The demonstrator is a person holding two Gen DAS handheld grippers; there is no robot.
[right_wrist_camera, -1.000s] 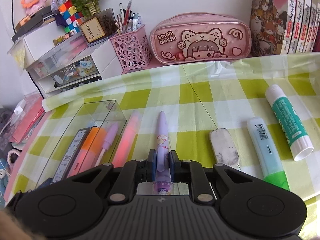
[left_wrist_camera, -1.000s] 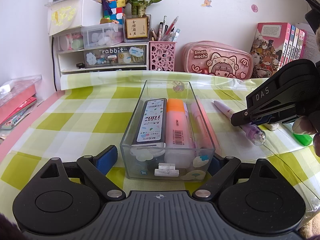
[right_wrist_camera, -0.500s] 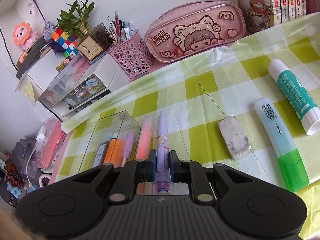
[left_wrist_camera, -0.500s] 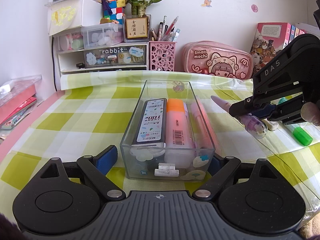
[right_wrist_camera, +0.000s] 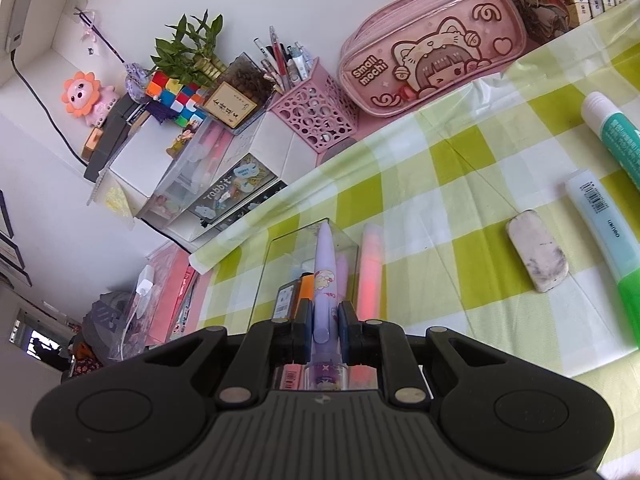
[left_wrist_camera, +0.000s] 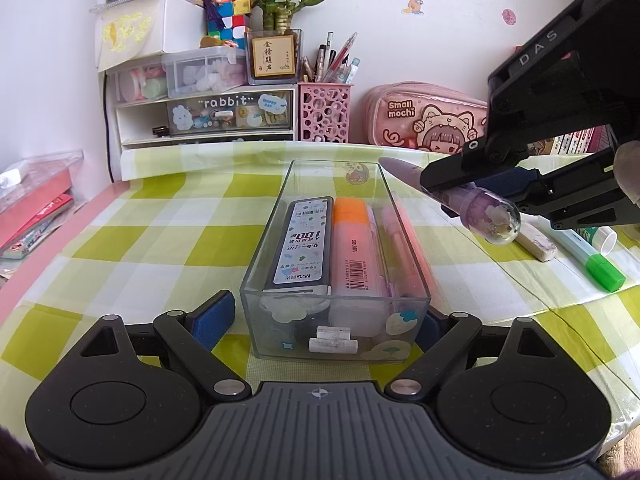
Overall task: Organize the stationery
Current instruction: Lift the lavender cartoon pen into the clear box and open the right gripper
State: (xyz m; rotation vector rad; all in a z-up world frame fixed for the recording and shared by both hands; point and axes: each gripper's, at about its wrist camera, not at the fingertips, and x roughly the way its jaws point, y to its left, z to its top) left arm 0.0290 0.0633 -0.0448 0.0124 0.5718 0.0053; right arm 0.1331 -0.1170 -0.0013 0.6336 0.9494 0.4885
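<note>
Right wrist view: our right tongs (right_wrist_camera: 323, 330) are clamped on the lilac pen (right_wrist_camera: 326, 280), low centre of frame, pen tip poking out over the clear organizer box (right_wrist_camera: 276, 260). Left wrist view shows the same pen (left_wrist_camera: 452, 196) in the air at right of centre, slanted, beside and above the box's right wall, not inside.

Left tongs (left_wrist_camera: 324, 316) sit half-open around the near end of the box (left_wrist_camera: 336, 344); left pad stands just clear of the wall, right pad is hidden behind the corner, so we can't tell if it touches.

Risks as we judge them:
- Box is nearly full: black lead case (left_wrist_camera: 302, 240), orange highlighter (left_wrist_camera: 352, 248) and a pink pen (left_wrist_camera: 400, 252) fill the floor. Only a thin slot looks free, so the pen may bridge on top or hang over the rim.
- Pen is tilted; a tip-first drop could catch the wall and bounce out onto the counter (left_wrist_camera: 140, 240).
- Box isn't firmly pinned, so a nudge could slide it.
- Eraser (right_wrist_camera: 538, 250), blue-green highlighter (right_wrist_camera: 608, 236) and glue stick (right_wrist_camera: 616, 140) lie loose at right of frame.
</note>
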